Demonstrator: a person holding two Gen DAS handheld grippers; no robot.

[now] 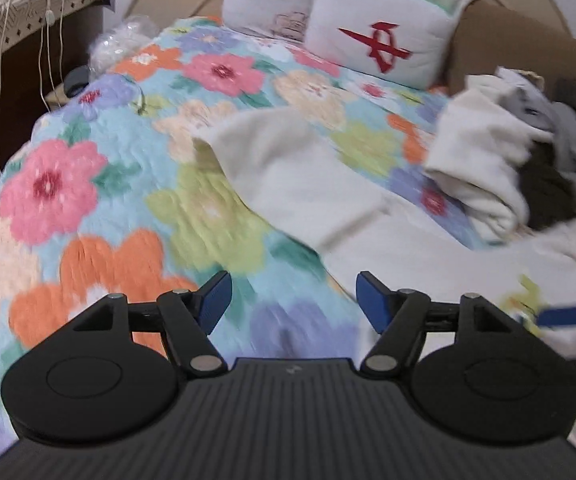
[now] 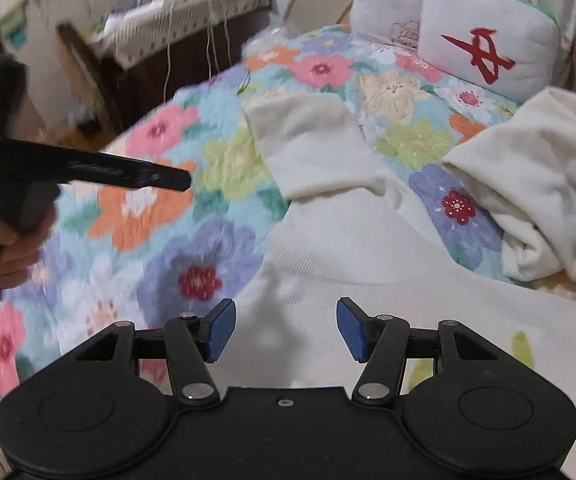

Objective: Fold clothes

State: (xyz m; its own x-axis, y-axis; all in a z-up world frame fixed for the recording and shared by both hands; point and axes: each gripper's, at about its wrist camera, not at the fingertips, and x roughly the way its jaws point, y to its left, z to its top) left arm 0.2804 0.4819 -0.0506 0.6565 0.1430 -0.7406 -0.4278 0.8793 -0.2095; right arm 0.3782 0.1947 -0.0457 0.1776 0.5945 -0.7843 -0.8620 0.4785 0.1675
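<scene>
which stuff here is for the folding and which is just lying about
For the job:
cream garment spread on the bed
heap of unfolded clothes
left gripper, open
right gripper, open

Lying about:
flowered quilt
cushion with a red mark
side table with cables

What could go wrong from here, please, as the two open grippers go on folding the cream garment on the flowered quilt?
1. The cream garment lies close to the heap of unfolded clothes; a grab might catch both.
2. The folded sleeve lies loose, so tugging the body could undo it.
3. The left gripper and right gripper are both open and work close together; they might collide.
</scene>
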